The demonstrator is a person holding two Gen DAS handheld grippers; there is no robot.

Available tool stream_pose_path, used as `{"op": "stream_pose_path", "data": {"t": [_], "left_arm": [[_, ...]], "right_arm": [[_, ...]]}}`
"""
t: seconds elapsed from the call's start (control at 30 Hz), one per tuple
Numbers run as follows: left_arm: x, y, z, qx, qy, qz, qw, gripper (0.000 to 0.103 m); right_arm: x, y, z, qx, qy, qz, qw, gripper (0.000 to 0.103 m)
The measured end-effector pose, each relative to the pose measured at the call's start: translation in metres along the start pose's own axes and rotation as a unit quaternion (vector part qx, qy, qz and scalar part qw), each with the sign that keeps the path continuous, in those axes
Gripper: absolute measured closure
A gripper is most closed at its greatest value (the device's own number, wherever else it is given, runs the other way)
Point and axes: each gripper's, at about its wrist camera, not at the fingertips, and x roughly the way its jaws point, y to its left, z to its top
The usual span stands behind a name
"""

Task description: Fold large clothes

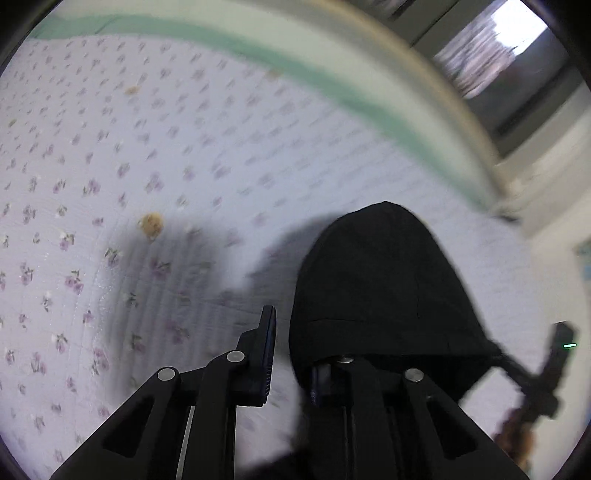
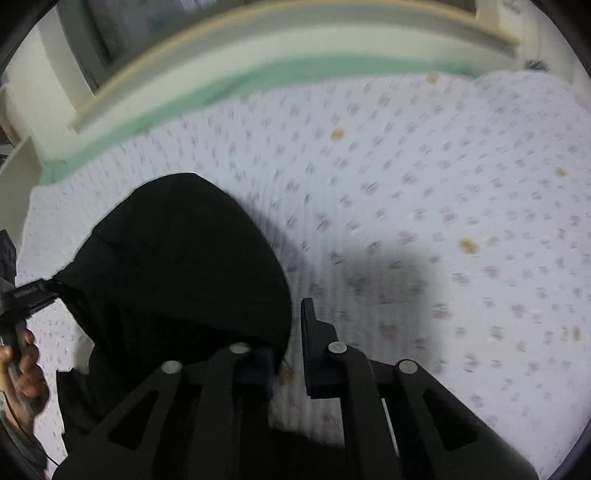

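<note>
A black garment (image 1: 380,288) with a hood hangs over the floral bedsheet (image 1: 147,147). In the left wrist view my left gripper (image 1: 291,365) has its jaws apart; the cloth drapes over the right finger, and the left finger (image 1: 264,354) is bare. In the right wrist view my right gripper (image 2: 288,354) also has its jaws apart; the black garment (image 2: 177,266) covers the left finger, and the right finger (image 2: 314,350) is bare. Each gripper shows at the edge of the other's view, the right gripper (image 1: 554,365) and the left gripper (image 2: 26,295), at the cloth's edge. Both views are blurred.
The bed has a pale sheet (image 2: 406,184) with small purple flowers and brown spots. A green band (image 1: 332,85) and a cream bed frame (image 2: 258,33) run along the far side. A window (image 1: 491,48) is beyond. A hand (image 2: 22,369) holds the left gripper's handle.
</note>
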Motion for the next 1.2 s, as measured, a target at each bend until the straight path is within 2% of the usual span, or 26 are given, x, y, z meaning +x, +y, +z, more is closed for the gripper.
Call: {"op": "stream_pose_path", "data": {"t": [0.03, 0.1, 0.17, 0.2, 0.23, 0.27, 0.33, 0.37, 0.43, 0.47, 0.57, 0.67, 0.73, 0.8, 0.9, 0.97, 1.03, 1.1, 1.2], "left_arm": [[-0.008, -0.005, -0.004, 0.012, -0.006, -0.002, 0.9999, 0.084], [0.003, -0.003, -0.011, 0.025, 0.009, 0.019, 0.9995, 0.082], [0.05, 0.014, -0.025, 0.037, 0.07, 0.076, 0.9939, 0.08], [0.071, 0.024, -0.032, 0.036, 0.105, 0.089, 0.9898, 0.079], [0.084, 0.032, -0.038, 0.03, 0.114, 0.087, 0.9892, 0.079], [0.084, 0.033, -0.039, 0.032, 0.103, 0.081, 0.9908, 0.078], [0.074, 0.028, -0.037, 0.036, 0.099, 0.079, 0.9913, 0.078], [0.069, 0.025, -0.037, 0.044, 0.096, 0.081, 0.9911, 0.077], [0.048, 0.015, -0.043, 0.081, 0.083, 0.093, 0.9888, 0.06], [0.04, 0.014, -0.042, 0.089, 0.08, 0.094, 0.9883, 0.056], [-0.001, 0.008, -0.048, 0.103, 0.059, 0.086, 0.9891, 0.055], [-0.028, -0.006, -0.038, 0.115, 0.028, 0.062, 0.991, 0.055], [-0.031, -0.027, -0.024, 0.126, 0.015, 0.034, 0.9914, 0.055], [-0.013, -0.045, -0.013, 0.136, 0.016, 0.022, 0.9903, 0.055], [0.028, -0.042, -0.009, 0.125, 0.05, 0.011, 0.9909, 0.055], [0.074, -0.024, -0.017, 0.106, 0.096, 0.035, 0.9892, 0.055], [0.099, -0.008, -0.029, 0.098, 0.118, 0.047, 0.9871, 0.055], [0.104, 0.001, -0.032, 0.087, 0.11, 0.039, 0.9894, 0.055], [0.104, -0.003, -0.034, 0.103, 0.105, 0.05, 0.9879, 0.054]], "right_arm": [[-0.007, 0.0, -0.006, -0.008, -0.004, -0.001, 1.0, 0.091], [0.002, -0.004, -0.02, -0.011, 0.008, -0.004, 1.0, 0.091], [0.032, -0.014, -0.031, -0.001, 0.045, 0.004, 0.999, 0.09], [0.048, -0.018, -0.036, 0.009, 0.068, 0.01, 0.998, 0.089], [0.067, -0.023, -0.042, 0.018, 0.094, 0.018, 0.995, 0.089], [0.082, -0.027, -0.048, 0.027, 0.109, 0.026, 0.993, 0.087], [0.081, -0.029, -0.047, 0.029, 0.109, 0.034, 0.993, 0.085], [0.075, -0.029, -0.045, 0.026, 0.108, 0.04, 0.993, 0.076], [0.058, -0.03, -0.044, 0.01, 0.103, 0.036, 0.994, 0.066], [0.047, -0.03, -0.045, 0.001, 0.098, 0.035, 0.995, 0.061], [0.014, -0.031, -0.048, -0.018, 0.085, 0.043, 0.995, 0.048], [-0.018, -0.026, -0.041, -0.028, 0.055, 0.061, 0.996, 0.039], [-0.024, -0.018, -0.024, -0.033, 0.033, 0.064, 0.997, 0.039], [-0.017, -0.007, -0.006, -0.044, 0.023, 0.081, 0.995, 0.039], [0.015, 0.009, 0.004, -0.061, 0.031, 0.09, 0.994, 0.039], [0.051, 0.021, -0.004, -0.075, 0.064, 0.076, 0.992, 0.04], [0.084, 0.021, -0.021, -0.092, 0.103, 0.059, 0.989, 0.047], [0.102, 0.017, -0.032, -0.089, 0.11, 0.062, 0.988, 0.048], [0.105, 0.005, -0.032, -0.053, 0.104, 0.082, 0.99, 0.049]]}}
